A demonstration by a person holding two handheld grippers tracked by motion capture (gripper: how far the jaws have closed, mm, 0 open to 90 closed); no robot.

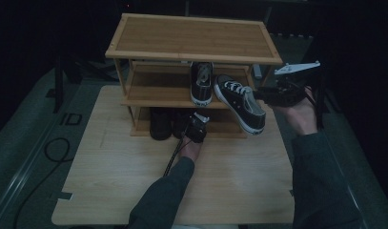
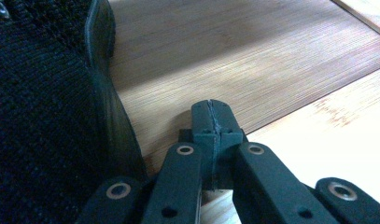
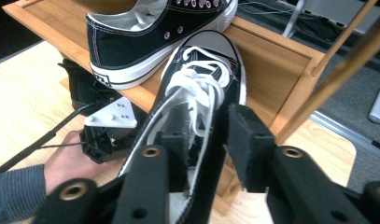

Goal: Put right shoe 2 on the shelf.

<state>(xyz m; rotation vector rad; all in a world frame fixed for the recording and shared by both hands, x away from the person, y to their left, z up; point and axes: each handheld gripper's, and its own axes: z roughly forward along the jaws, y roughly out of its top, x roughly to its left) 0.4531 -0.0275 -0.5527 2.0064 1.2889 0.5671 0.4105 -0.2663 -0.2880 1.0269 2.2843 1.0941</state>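
Nearest to me, my left gripper (image 1: 197, 128) rests low at the front of the bottom shelf (image 2: 253, 60) of a three-tier bamboo shoe rack (image 1: 191, 36). Its jaws are pressed fully together with nothing between them, and a black knit shoe (image 2: 38, 116) stands just beside them on that shelf.

A little farther out, on my right, my right gripper (image 3: 204, 140) holds a black canvas sneaker with white laces (image 1: 240, 102). One jaw reaches down inside the shoe's opening and the other sits just outside its side wall; I cannot tell whether the outer pad presses on the canvas. The sneaker hangs in the air, tilted, its toe over the front edge of the middle shelf (image 1: 158, 98) and its heel towards me.

Beyond it, the matching sneaker (image 1: 201, 82) already stands on the middle shelf, toe pointing away. The top shelf (image 1: 191, 52) is bare.

I judge the step in hand to be placing this second sneaker beside its partner. The next move calls for levelling the shoe, easing it forward under the top shelf without bumping the rack's right post (image 3: 327, 79), setting the sole flat, then spreading the jaws.
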